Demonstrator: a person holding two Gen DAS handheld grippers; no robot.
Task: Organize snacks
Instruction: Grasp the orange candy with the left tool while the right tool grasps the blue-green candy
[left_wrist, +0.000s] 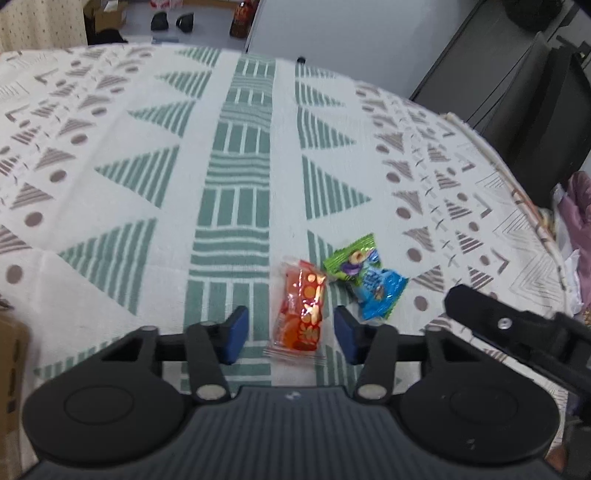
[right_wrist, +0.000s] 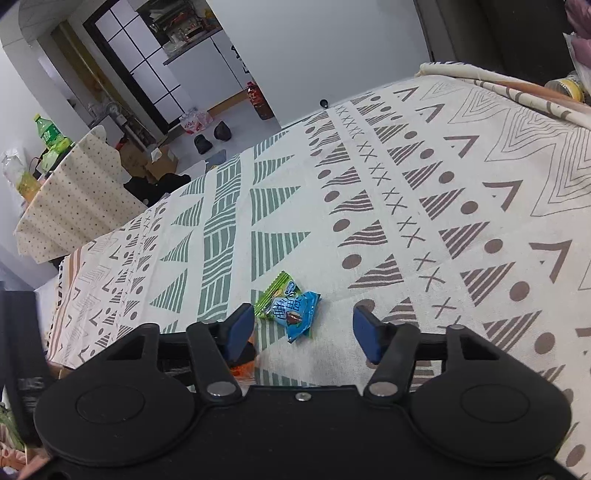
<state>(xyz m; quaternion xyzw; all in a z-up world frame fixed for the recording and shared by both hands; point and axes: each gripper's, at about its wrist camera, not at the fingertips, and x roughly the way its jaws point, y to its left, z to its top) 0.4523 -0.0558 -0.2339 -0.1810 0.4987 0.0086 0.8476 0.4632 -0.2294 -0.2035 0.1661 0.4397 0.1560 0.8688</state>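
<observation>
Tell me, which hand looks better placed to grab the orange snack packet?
Left. The orange packet lies between the left gripper pads; the right gripper frames the blue packet.

Left gripper (left_wrist: 291, 334) is tilted down steeply, blue pads (left_wrist: 236, 332) parted, not pressing on anything. Right gripper (right_wrist: 304, 332) angles down too, jaws spread a bit wider, fingertips clear. Its black body pokes in at the left view's right edge.
</observation>
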